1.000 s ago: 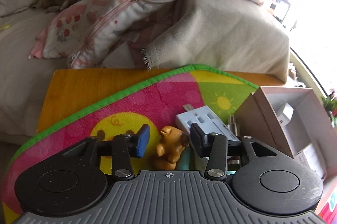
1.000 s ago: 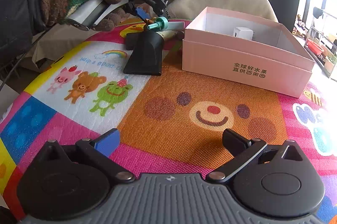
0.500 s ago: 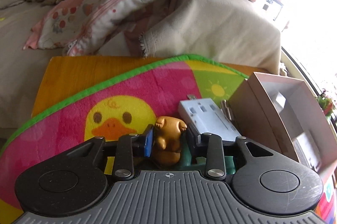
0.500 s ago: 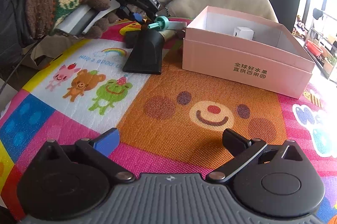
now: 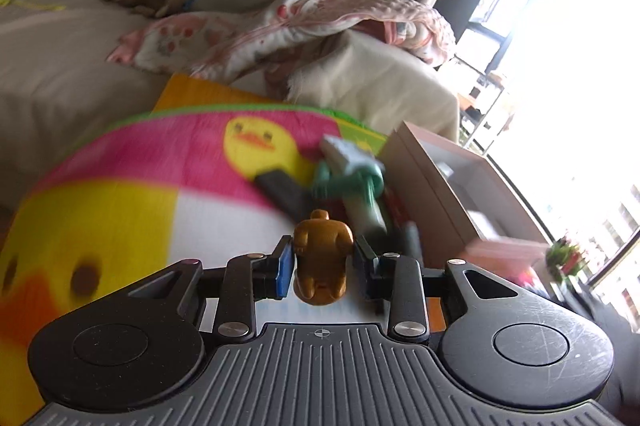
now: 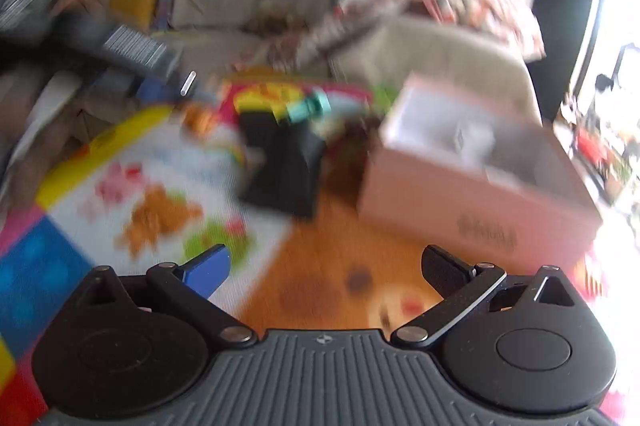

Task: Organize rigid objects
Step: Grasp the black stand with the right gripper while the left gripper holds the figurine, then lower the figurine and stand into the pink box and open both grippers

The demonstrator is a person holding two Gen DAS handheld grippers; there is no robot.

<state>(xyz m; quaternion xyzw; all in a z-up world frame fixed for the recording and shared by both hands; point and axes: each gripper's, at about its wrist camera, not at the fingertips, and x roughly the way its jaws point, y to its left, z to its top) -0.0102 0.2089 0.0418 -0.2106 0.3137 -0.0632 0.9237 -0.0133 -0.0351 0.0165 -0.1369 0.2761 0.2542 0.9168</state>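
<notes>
My left gripper [image 5: 322,258] is shut on a small brown figurine [image 5: 322,260] and holds it lifted above the colourful play mat [image 5: 160,162]. Beyond it lie a white adapter [image 5: 346,154], a teal tool [image 5: 352,186] and a black nozzle [image 5: 280,190]. The open pink box [image 5: 440,182] stands to the right. My right gripper [image 6: 324,266] is open and empty over the mat, facing the black nozzle [image 6: 280,166], the teal tool [image 6: 310,108] and the pink box [image 6: 472,186], which holds a white item [image 6: 472,138]. The right wrist view is blurred.
A beige sofa [image 5: 80,38] with a patterned blanket [image 5: 320,10] stands behind the mat. A bright window [image 5: 580,106] is at the right. The left gripper's body shows blurred at the left of the right wrist view [image 6: 100,46].
My left gripper closed on the brown figurine and lifted it back from the pile. The right gripper has started moving, blurring its view; it stays open.
</notes>
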